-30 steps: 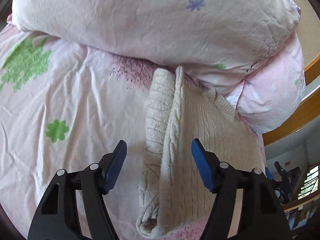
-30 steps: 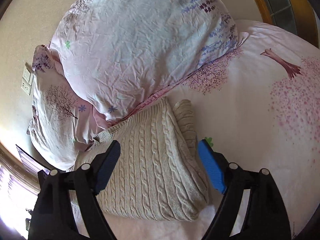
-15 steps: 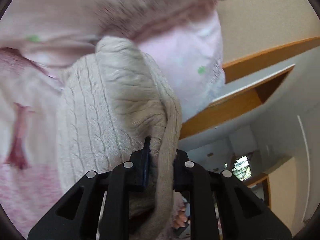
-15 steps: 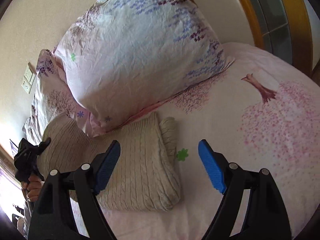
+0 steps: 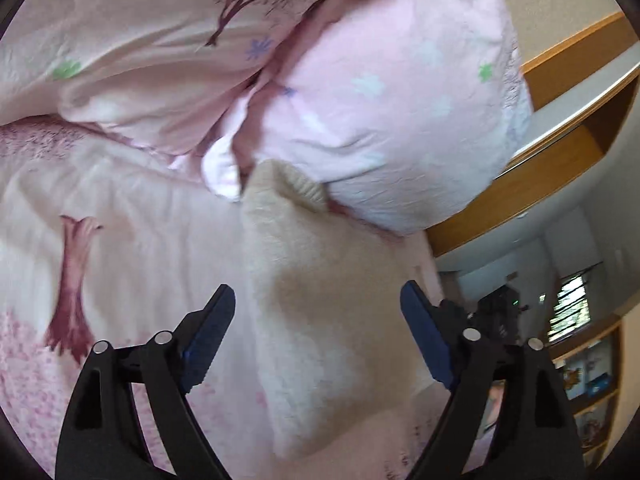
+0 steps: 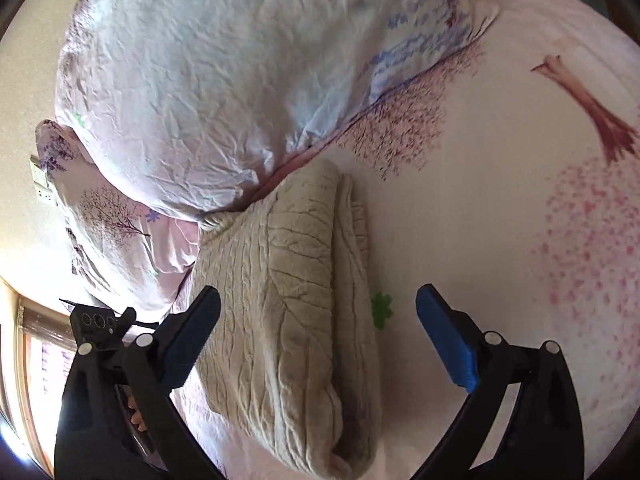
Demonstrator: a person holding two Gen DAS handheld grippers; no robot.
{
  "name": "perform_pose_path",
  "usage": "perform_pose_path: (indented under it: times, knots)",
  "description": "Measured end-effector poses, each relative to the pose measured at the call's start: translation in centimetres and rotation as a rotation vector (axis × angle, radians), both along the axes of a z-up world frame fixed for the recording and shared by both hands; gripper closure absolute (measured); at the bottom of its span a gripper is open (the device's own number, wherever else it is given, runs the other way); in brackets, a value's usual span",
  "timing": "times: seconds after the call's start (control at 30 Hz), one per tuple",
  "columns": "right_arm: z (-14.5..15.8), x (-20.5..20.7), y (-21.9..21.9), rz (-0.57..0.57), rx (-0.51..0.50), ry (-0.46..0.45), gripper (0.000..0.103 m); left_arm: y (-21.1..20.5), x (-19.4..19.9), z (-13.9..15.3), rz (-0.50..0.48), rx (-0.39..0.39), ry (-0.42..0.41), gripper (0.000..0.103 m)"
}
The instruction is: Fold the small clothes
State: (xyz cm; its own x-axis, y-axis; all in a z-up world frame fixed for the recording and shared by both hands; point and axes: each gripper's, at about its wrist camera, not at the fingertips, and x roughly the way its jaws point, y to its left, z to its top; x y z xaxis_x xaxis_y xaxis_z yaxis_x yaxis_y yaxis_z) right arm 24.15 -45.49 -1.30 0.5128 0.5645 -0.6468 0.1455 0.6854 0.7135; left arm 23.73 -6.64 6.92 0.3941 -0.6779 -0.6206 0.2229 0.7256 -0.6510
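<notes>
sweater (image 5: 328,340): left wrist view smeared by motion blur, knit pattern unreadable; far end tucked under the pillow (image 5: 384,120), collar mostly hidden.
sweater near edge: right wrist view cuts it off at the bottom of the frame, behind the right gripper (image 6: 318,336) arms.
shelf (image 5: 592,400): contents too small and blurred to identify.
dark device (image 5: 498,312): blurred, behind a left gripper (image 5: 318,332) finger, can't tell what it is.
hand (image 6: 136,416): only fingertips show behind the arm.
</notes>
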Motion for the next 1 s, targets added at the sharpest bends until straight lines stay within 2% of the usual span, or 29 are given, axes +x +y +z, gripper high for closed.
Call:
perform_pose_path:
  times: [0.13,0.2,0.23,0.27,0.3,0.33,0.43,0.47,0.53,0.63,0.67,0.73,0.77,0.8,0.83,0.87,0.9,0.93,0.97,1.0]
  knots:
    - [-1.6,1.9,1.7,0.052,0.031,0.054,0.006,-2.3,0.7,-2.8,-0.060,0.128,0.043,0.014]
    - [-1.5,1.8,2.2,0.056,0.024,0.026,0.017,-3.8,0.7,-3.9,-0.074,0.162,0.051,0.012]
    - [-1.8,1.8,2.6,0.080,0.037,0.035,0.041,-4.0,0.4,-4.6,-0.079,0.150,0.048,0.011]
    - [-2.1,1.7,3.0,0.083,0.016,0.039,0.059,-4.5,0.5,-5.0,-0.081,0.128,0.050,0.011]
    - [-2.0,1.4,3.3,0.083,0.007,0.017,0.063,-4.8,0.7,-5.2,-0.072,0.100,0.046,0.012]
    - [-1.8,1.1,3.5,0.085,0.018,-0.006,0.071,-5.1,0.8,-5.3,-0.082,0.050,0.034,0.037]
    - [-0.1,-0.1,4.6,0.082,0.008,-0.071,0.076,-3.8,0.4,-4.5,-0.093,-0.014,0.027,0.060]
    - [0.8,-0.5,5.1,0.104,0.022,-0.106,0.077,-2.7,-0.2,-3.7,-0.115,-0.034,0.006,0.063]
    - [2.2,-1.2,7.1,0.172,0.061,-0.161,0.078,0.2,-1.8,-2.0,-0.119,-0.027,-0.048,0.063]
    - [2.9,-1.2,11.7,0.259,0.061,-0.207,0.078,4.5,-3.7,-0.2,-0.060,0.008,-0.119,0.062]
    - [2.6,-0.9,13.2,0.283,0.050,-0.200,0.076,5.6,-3.9,0.0,-0.021,0.060,-0.141,0.059]
    - [1.2,0.1,16.2,0.297,-0.064,-0.135,0.071,7.1,-3.8,-0.1,0.061,0.210,-0.182,0.054]
    - [0.7,0.3,17.0,0.271,-0.142,-0.098,0.069,7.9,-3.7,-0.4,0.119,0.288,-0.185,0.054]
    - [0.8,-0.3,17.0,0.231,-0.193,-0.100,0.065,8.8,-4.3,-0.2,0.158,0.331,-0.196,0.054]
    - [1.4,-1.3,16.6,0.194,-0.199,-0.137,0.059,10.0,-5.2,0.1,0.171,0.334,-0.217,0.051]
    - [2.5,-2.7,15.8,0.142,-0.222,-0.183,0.056,10.6,-6.3,0.4,0.175,0.343,-0.240,0.037]
    - [3.7,-4.5,15.1,0.099,-0.241,-0.240,0.052,11.3,-7.5,0.7,0.189,0.372,-0.262,0.029]
    - [4.8,-6.2,14.5,0.091,-0.220,-0.299,0.041,11.7,-8.7,0.9,0.201,0.399,-0.281,0.022]
    - [5.6,-7.6,14.1,0.111,-0.165,-0.347,0.033,11.8,-9.9,0.9,0.199,0.411,-0.291,0.021]
    - [6.1,-8.9,14.2,0.162,-0.090,-0.380,0.031,11.9,-11.0,0.7,0.194,0.411,-0.289,0.020]
